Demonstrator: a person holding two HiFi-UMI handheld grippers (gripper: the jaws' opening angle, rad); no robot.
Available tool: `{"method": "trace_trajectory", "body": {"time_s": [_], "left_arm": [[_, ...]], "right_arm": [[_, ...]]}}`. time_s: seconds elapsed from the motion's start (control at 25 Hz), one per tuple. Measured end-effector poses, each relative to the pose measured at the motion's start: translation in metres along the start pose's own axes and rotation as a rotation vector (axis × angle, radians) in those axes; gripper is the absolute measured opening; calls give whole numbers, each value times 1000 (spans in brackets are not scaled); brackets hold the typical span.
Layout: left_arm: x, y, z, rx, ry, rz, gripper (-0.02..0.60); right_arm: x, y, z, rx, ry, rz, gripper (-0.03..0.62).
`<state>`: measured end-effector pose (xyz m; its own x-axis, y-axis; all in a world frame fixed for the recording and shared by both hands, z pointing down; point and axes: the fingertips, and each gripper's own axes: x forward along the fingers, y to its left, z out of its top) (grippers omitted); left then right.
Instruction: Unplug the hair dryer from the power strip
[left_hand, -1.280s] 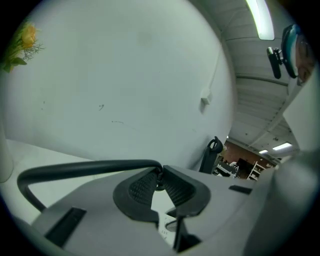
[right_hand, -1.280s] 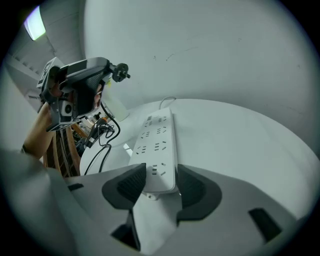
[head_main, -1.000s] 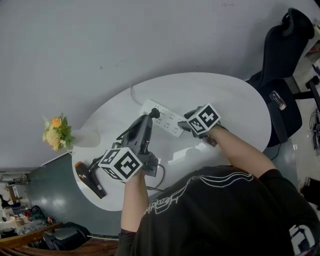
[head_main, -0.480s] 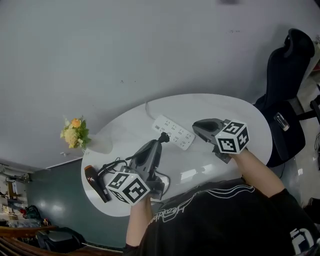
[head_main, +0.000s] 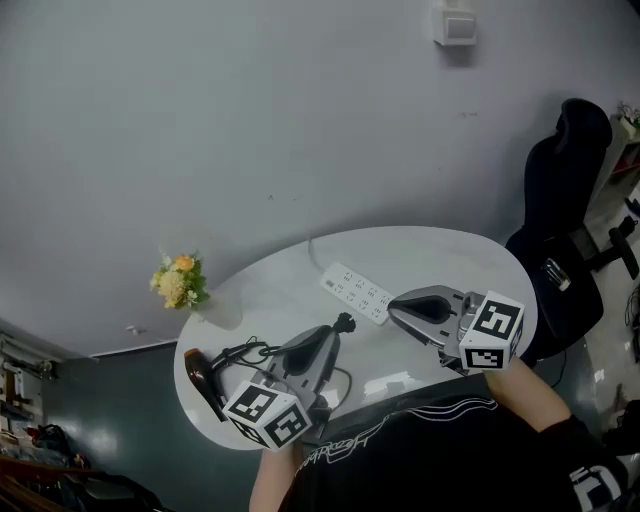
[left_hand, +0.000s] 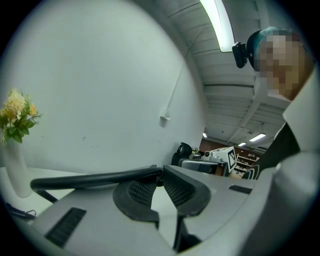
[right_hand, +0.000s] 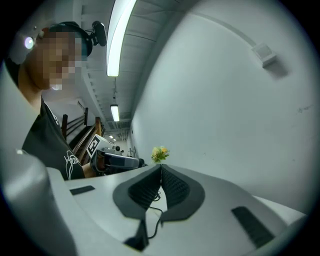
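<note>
The white power strip (head_main: 357, 292) lies on the white oval table (head_main: 450, 255), with no plug in it. My left gripper (head_main: 338, 330) is shut on the hair dryer's black plug (head_main: 347, 321), held above the table and apart from the strip. In the left gripper view the plug and its black cord (left_hand: 95, 178) stick out leftward from the left gripper (left_hand: 160, 175). The cord (head_main: 250, 352) runs back to the dark hair dryer (head_main: 200, 378) at the table's left edge. My right gripper (head_main: 393, 305) hovers right of the strip; in its own view the right gripper (right_hand: 161, 168) is shut and empty.
A vase of yellow flowers (head_main: 178, 281) stands at the table's far left. A black office chair (head_main: 560, 220) is beside the table on the right. The grey wall behind carries a small white box (head_main: 455, 22). A person's dark shirt (head_main: 440, 450) fills the near edge.
The left gripper lifted back from the strip with the plug, which came out of its socket. The right gripper left the strip, rose and shut.
</note>
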<state>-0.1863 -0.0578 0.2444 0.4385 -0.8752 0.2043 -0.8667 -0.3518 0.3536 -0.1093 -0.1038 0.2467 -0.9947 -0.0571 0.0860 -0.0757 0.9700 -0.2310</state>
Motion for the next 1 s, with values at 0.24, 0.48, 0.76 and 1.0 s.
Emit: {"method": "trace_trajectory", "body": {"time_s": [0.24,0.48,0.76,1.0], "left_arm": [[-45,-14,0,47,2,6,38],[-80,-25,-10,21,-41,7,38],[-88,-35,-17,14,-50,-4,38],[-89,-46,-15,38,-51,-18,38]], "right_arm": [[9,56,5,16,2,15,-3],[11,91,-4,39,-8,6,-3],[2,106,-13,60,-15,-16,-3],[-3,117,-13,37,-15,-23,-3]]}}
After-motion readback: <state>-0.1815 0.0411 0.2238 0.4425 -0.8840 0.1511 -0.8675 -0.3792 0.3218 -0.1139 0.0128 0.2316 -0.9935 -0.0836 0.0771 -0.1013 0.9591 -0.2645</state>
